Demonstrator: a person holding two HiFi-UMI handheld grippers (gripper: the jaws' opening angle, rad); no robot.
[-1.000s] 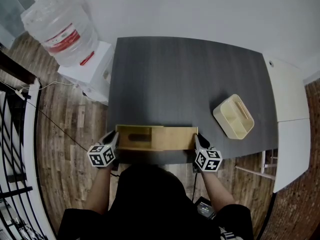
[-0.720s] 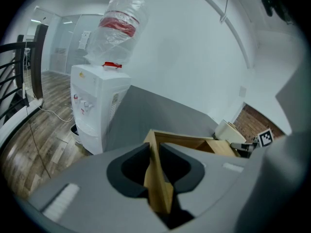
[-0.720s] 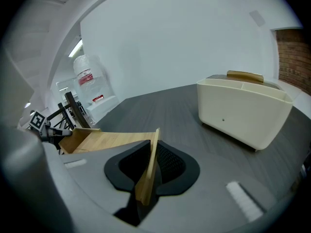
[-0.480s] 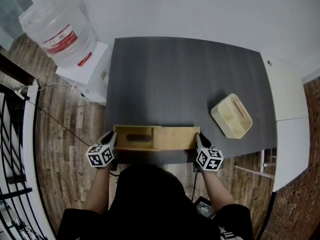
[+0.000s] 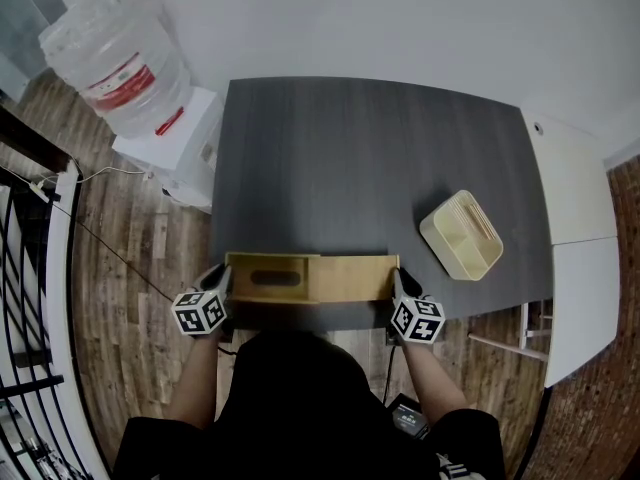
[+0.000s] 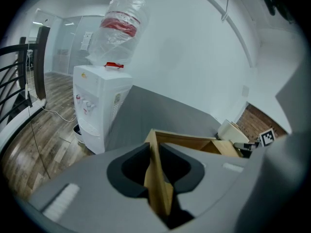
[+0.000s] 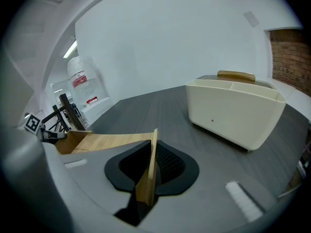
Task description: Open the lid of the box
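A long wooden box (image 5: 345, 277) lies along the near edge of the dark table (image 5: 370, 158). Its top has a left part with an oval slot (image 5: 275, 276) and a plain right part. My left gripper (image 5: 222, 273) is shut on the box's left end; in the left gripper view the pads of the gripper (image 6: 156, 164) pinch a thin wooden wall (image 6: 158, 178), with the box (image 6: 194, 142) stretching beyond. My right gripper (image 5: 396, 276) is shut on the right end; the right gripper view shows the gripper (image 7: 150, 164) clamping the end wall (image 7: 149, 174) of the box (image 7: 107, 141).
A beige compartment tray (image 5: 461, 235) (image 7: 233, 110) sits on the table to the right. A water dispenser with a bottle (image 5: 130, 58) (image 6: 99, 106) stands off the table's left side. A white side surface (image 5: 575, 218) adjoins on the right, a black railing (image 5: 30, 298) far left.
The box's left end and my left gripper have edged slightly left; otherwise both grippers stay clamped on the box ends.
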